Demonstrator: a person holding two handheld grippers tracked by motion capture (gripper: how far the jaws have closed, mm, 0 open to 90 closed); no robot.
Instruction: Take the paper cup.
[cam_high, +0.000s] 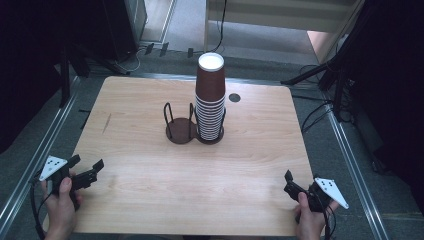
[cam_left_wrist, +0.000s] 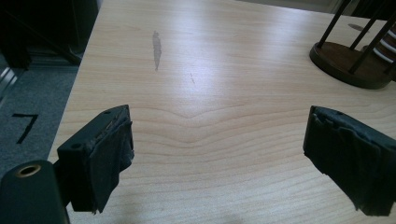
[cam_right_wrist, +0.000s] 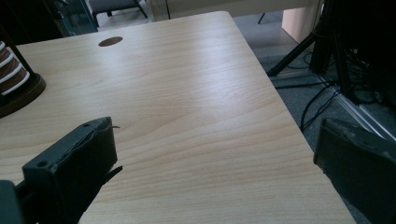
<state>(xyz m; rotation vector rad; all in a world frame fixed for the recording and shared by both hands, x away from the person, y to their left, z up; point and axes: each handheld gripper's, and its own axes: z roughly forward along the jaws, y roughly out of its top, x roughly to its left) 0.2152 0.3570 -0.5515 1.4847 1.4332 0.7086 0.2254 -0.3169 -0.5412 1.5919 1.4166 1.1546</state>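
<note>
Your left gripper at 8 o'clock and right gripper at 4 o'clock both gape wide, holding nothing. The cup stack stands in the holder at table centre, well apart from both.

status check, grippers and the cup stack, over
Left gripper open, empty. Right gripper open, empty. Cup stack upright in holder, untouched. Nothing between.

High overhead, two low views, shared table
</note>
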